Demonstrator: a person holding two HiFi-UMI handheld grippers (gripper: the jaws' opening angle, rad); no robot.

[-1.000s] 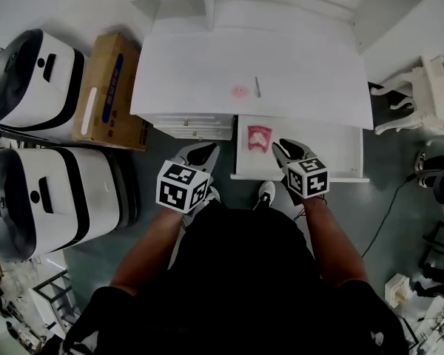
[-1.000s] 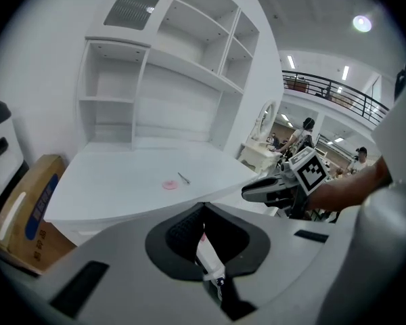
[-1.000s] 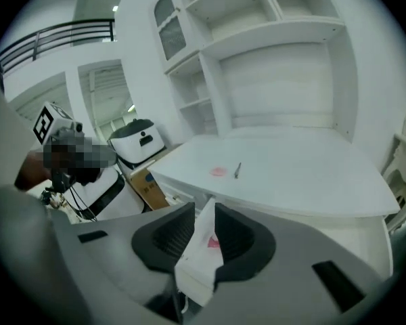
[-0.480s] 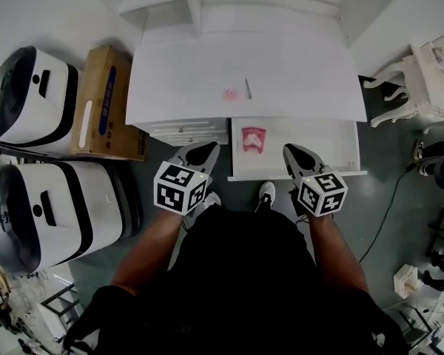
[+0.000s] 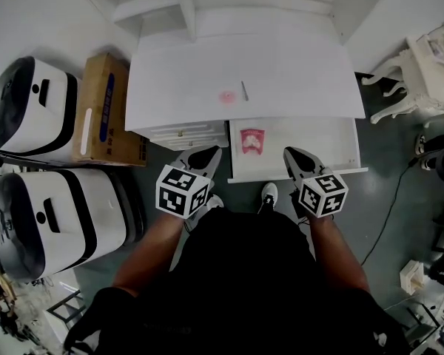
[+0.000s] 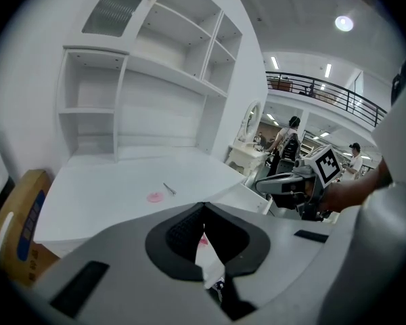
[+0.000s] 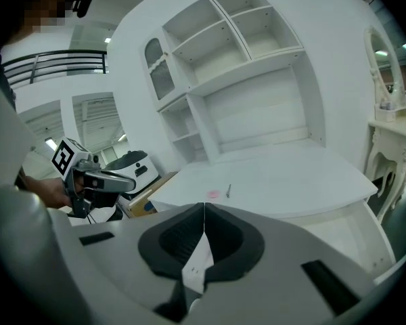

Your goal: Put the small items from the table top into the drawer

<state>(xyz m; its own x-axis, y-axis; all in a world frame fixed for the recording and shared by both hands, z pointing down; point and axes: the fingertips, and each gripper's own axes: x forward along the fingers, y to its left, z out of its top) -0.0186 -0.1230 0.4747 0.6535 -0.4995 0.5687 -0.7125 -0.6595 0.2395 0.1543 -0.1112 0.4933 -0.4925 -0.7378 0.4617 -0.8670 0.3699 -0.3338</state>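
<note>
Your left gripper [image 5: 206, 153] has its jaws closed together, tip to tip, with nothing between them. The left gripper view shows only a thin slit where the pads meet. In the head view it sits at the near left corner of the open drawer [image 5: 314, 143], in front of the closed drawer fronts [image 5: 185, 132].

Your right gripper [image 5: 291, 154] is the same: jaws pressed together and empty. Its tips are over the drawer's near edge, right of centre.

Both grippers are low and close to your body, well short of the table top [image 5: 288, 69]. Each one's marker cube faces up toward your head.

Two small items lie on the table top, left of centre and near the front edge:
- a pink disc [image 5: 226, 96]
- a thin pin [image 5: 244, 90] just right of the disc; I cannot tell whether they touch

Both gripper views show the same pair lying close together on the white surface, well apart from either gripper.

The drawer is pulled out under the right half of the table. A red-and-white packet [image 5: 252, 140] lies in its left part, and the rest of the drawer floor is bare white.

Around you:
- a cardboard box [image 5: 103, 109] against the table's left side
- two white-and-black machines [image 5: 48, 213] further left
- a carved white stand [image 5: 422, 61] on the right
- white shelves [image 5: 185, 6] behind the table
</note>
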